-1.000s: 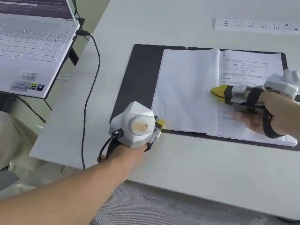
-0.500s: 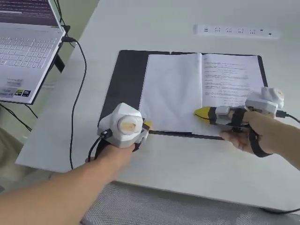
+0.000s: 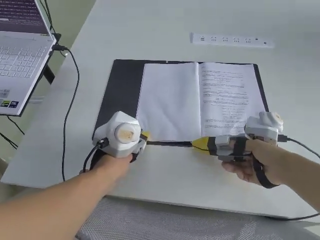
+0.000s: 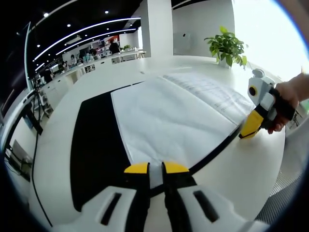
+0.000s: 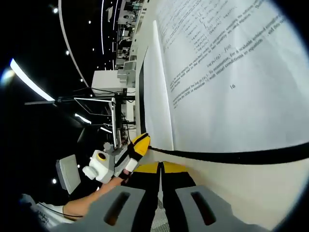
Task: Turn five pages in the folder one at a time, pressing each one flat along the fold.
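White table, black folder open flat at frame centre. Laptop upper left, cut off by the frame edge, stickers unreadable. Left page blank, right page printed: body text too small in head view, page number "16" legible in right gripper view. Power strip top, no readable marking. Left gripper at blank page's lower-left corner, slim gap between jaws, can't tell if it pinches the sheet. Right gripper at folder's bottom edge near the fold, jaws closed on nothing
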`<state>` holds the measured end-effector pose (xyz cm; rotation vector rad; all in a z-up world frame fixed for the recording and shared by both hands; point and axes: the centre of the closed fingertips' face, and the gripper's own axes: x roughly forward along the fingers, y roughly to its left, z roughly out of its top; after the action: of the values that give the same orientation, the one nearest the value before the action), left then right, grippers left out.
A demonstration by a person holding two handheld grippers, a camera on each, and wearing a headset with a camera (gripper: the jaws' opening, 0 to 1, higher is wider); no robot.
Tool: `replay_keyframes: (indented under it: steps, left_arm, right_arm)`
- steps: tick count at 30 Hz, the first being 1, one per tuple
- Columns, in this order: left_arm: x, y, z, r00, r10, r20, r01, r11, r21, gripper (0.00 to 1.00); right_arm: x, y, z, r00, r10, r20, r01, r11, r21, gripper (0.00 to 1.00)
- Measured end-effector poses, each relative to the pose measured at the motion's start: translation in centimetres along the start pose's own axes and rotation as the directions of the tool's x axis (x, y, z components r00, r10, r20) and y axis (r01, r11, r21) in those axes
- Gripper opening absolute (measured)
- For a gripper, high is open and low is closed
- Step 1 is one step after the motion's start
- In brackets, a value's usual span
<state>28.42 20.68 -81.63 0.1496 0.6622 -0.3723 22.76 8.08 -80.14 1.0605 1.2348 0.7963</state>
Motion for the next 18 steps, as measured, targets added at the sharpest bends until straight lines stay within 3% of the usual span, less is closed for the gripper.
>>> replay_keyframes:
  steps: [7,13,18]
  left_arm:
    - [-0.1,0.0,0.1,1.0,0.001,-0.006,-0.001,1.0,-0.026,0.08]
    - [-0.3,-0.2,0.1,0.9997,-0.007,-0.022,0.006,0.999,-0.035,0.1]
    - [-0.8,-0.4,-0.2,0.9987,-0.021,-0.047,0.019,0.998,-0.061,0.19]
  right_arm:
    - [-1.8,3.2,-1.1,0.994,0.082,0.072,-0.08,0.996,-0.031,0.0]
    - [-4.7,5.7,-0.5,0.978,0.129,0.164,-0.115,0.989,-0.094,0.0]
    - [-7.5,6.4,0.0,0.9669,0.109,0.231,-0.073,0.984,-0.161,0.0]
